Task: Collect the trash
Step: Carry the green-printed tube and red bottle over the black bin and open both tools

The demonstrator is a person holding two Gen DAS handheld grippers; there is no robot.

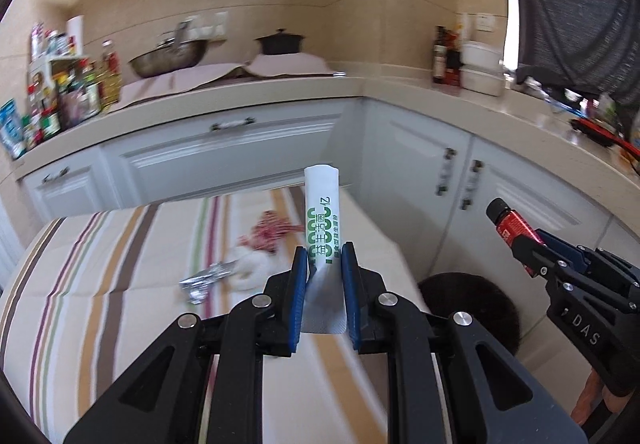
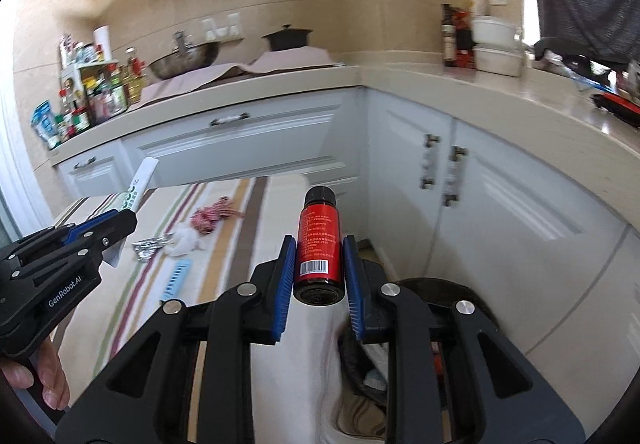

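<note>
Above a striped cloth-covered tabletop (image 1: 120, 244), the left gripper (image 1: 324, 264) has its blue-padded fingers (image 1: 298, 284) nearly closed, pinching a white plastic sachet with green print (image 1: 322, 211) upright. Beside it, the right gripper (image 2: 318, 264) clamps a small red bottle with a black cap (image 2: 319, 240). A crumpled red-and-white wrapper (image 1: 272, 230), foil scrap (image 1: 204, 278) and white tissue (image 1: 250, 268) lie on the cloth.

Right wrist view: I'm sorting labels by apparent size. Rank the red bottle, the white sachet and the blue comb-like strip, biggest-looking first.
1. red bottle, largest, though nearest the camera.
2. and 3. white sachet and blue comb-like strip look alike; the sachet is partly hidden, so unranked.
</note>
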